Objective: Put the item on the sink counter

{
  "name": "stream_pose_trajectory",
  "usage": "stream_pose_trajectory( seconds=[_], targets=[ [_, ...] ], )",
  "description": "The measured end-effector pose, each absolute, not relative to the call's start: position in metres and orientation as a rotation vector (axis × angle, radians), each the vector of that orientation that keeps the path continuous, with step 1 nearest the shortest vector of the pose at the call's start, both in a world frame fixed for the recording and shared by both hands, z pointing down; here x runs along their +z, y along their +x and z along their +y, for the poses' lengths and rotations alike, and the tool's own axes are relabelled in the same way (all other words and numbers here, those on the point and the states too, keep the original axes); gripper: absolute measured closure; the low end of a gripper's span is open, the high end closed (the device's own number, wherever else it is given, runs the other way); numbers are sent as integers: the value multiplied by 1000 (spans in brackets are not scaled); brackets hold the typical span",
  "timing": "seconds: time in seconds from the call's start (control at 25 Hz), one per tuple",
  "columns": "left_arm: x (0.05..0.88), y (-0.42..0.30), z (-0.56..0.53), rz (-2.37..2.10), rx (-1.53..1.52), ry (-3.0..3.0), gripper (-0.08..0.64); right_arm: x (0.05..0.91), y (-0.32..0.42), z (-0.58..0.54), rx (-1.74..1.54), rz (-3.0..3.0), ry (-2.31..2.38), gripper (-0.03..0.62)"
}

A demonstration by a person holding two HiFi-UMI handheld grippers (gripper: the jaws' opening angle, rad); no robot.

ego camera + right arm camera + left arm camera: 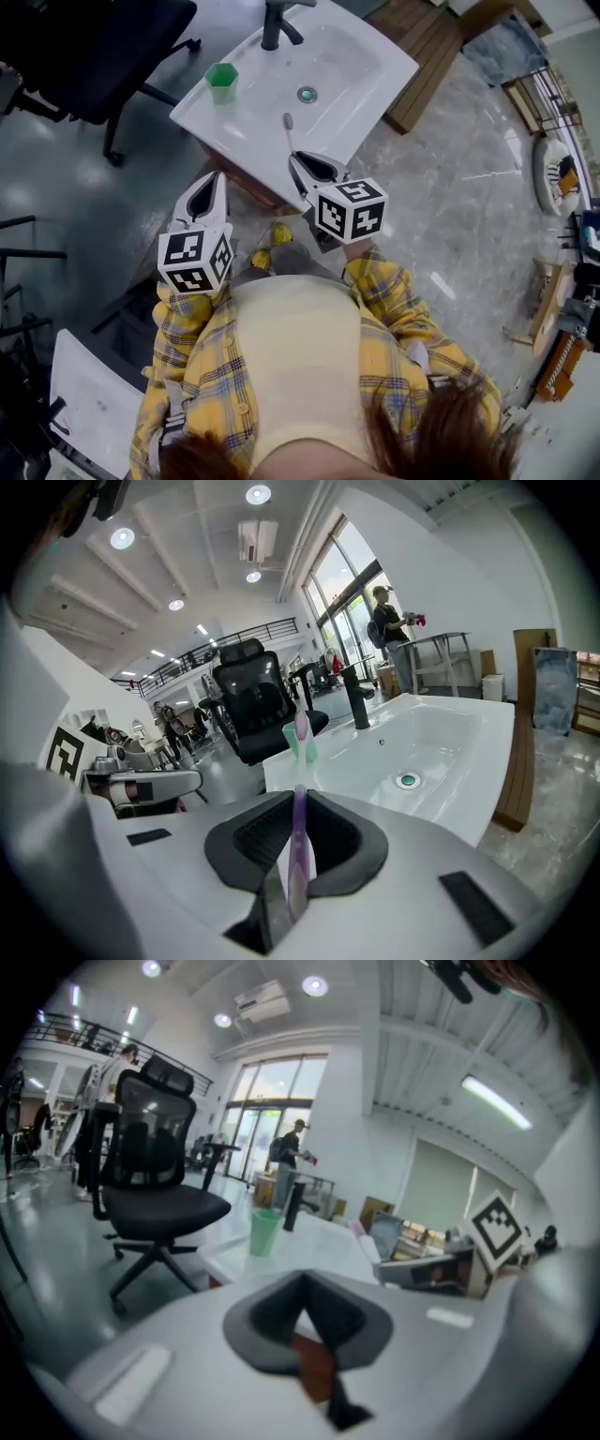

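Currently, my right claw (296, 161) is clamped on a toothbrush (290, 133): in the right gripper view the two jaws press against the purple handle (298, 860) from either side, and the handle runs straight out between them along their line. The brush end projects past the jaw tips, and from the head view it lies over the near front rim of the white sink (202, 114); whether it touches that rim cannot be determined. The sink stands directly ahead of me, with a black faucet (275, 21) at its far edge, a drain (307, 94) in the middle of the basin, and a green cup (221, 81) standing upright on the flat counter part at the left of the basin. In the right gripper view the brush end lines up with that cup (294, 741), but the two are well apart. My left claw (215, 180) is held lower and to the left, short of the sink's corner; in the left gripper view its jaws (302, 1286) meet at the tips with nothing between them. A black office chair (94, 47) stands on the floor to the left of the sink.
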State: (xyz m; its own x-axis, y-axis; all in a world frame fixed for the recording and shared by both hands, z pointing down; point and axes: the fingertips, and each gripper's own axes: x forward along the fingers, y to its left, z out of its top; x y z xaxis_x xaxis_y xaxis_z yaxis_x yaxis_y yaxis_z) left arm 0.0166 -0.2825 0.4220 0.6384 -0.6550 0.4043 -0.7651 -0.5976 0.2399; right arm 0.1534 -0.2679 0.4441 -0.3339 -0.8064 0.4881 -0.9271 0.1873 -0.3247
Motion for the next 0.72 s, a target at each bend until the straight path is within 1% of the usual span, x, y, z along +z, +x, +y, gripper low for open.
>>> stream_pose_trajectory(
  seconds=[0.72],
  targets=[
    [430, -9, -301, -1383, 362, 2297, 552, 471, 122, -320, 866, -2319, 1323, 546]
  ],
)
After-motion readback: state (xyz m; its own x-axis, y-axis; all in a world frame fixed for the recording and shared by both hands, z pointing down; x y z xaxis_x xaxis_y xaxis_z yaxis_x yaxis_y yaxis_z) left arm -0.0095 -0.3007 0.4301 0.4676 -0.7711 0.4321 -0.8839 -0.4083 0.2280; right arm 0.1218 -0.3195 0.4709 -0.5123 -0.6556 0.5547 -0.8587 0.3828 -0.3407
